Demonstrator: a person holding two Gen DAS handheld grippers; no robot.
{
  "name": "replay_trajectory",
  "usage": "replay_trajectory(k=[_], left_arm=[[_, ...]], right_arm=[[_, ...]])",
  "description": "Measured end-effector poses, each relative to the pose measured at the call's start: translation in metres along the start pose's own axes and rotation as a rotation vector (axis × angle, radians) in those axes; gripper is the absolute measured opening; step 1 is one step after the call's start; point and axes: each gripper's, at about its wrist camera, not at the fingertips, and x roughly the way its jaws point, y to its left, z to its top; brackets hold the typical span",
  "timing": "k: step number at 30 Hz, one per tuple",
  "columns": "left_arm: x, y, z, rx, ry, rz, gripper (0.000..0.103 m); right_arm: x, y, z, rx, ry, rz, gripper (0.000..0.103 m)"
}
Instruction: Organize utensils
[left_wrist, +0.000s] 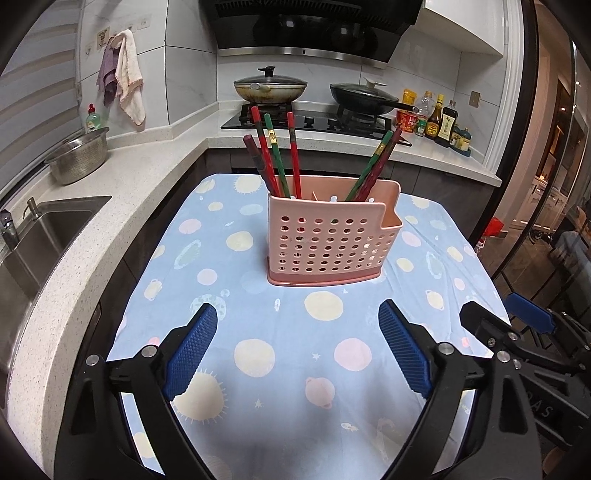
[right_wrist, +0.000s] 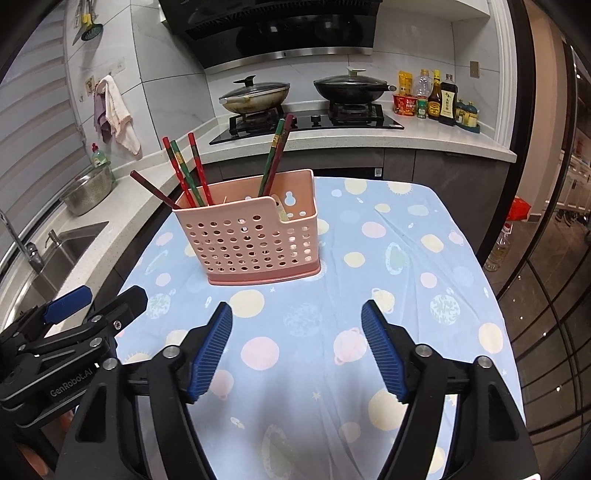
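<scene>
A: Going left to right from the pink perforated plastic utensil holder (left_wrist: 330, 240), what do you count?

B: In its left end stand four chopsticks (left_wrist: 275, 158), three red or maroon and one green, leaning left. In its middle-to-right part stand two more (left_wrist: 373, 166), one green and one dark red, leaning right. Six in all. The low compartment at the holder's right end shows something pale in the right wrist view; I cannot tell what.

A: And on the surface around the holder?

B: The table with the light blue planet-print cloth (left_wrist: 258, 317) carries only the holder. I see no loose utensil on it.

A: So the job looks close to done?

B: I judge it finished or nearly so; nothing visible is left to put away.

A: The tools?

B: In front of the holder, the left hand-held gripper (left_wrist: 297, 349) is spread wide with nothing between its pads. To its right, the right hand-held gripper (right_wrist: 297, 349) is also wide and empty.
</scene>
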Motion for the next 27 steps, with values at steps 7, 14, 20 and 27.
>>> replay_trajectory(k=[7, 14, 20, 27], left_arm=[[0.002, 0.000, -0.001, -0.001, 0.009, 0.010, 0.088], [0.003, 0.000, -0.003, 0.009, 0.005, 0.038, 0.093], [0.006, 0.002, -0.004, 0.003, 0.016, 0.047, 0.094], [0.007, 0.007, -0.006, -0.014, 0.021, 0.070, 0.096]], right_arm=[[0.002, -0.005, -0.002, 0.016, 0.006, 0.008, 0.088], [0.003, -0.011, -0.005, 0.010, -0.011, -0.015, 0.096], [0.002, -0.009, -0.005, -0.024, -0.025, -0.051, 0.096], [0.005, -0.012, -0.007, -0.018, -0.011, -0.048, 0.096]])
